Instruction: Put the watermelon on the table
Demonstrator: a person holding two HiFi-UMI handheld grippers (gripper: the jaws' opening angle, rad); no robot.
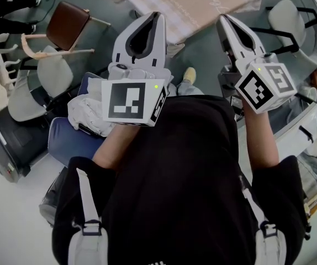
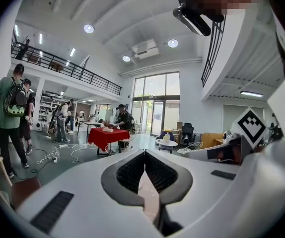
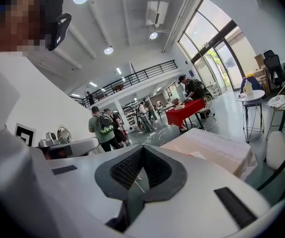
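Both closed (empty), left tool [image 1: 156, 16], right tool [image 1: 223, 19]

- Left gripper [image 1: 157, 15], right gripper [image 1: 222, 19]: shells are moulded in smooth, matt, pale grey plastic. The jaw pads [image 2: 130, 172] are lined with a black, finely ribbed, rubber-like material.
- Marker cubes [image 1: 133, 101]: matt white faces, with black squares printed flat.
- Table [image 1: 202, 7]: covered by a pale checked cloth, softly creased.
- Chair [image 1: 67, 22]: the brown seat is finished in a smooth, faintly sheened, leather-like skin. Its frame [image 1: 64, 52] is made of light wood.
- Shell chair [image 1: 285, 16]: white moulded plastic on thin black metal tubing.
- Person's top [image 1: 191, 170]: matt black cloth.
- Shoulder straps [image 1: 86, 203]: grey woven webbing.
- Floor [image 2: 83, 157]: hard and glossy; reflections are carried.
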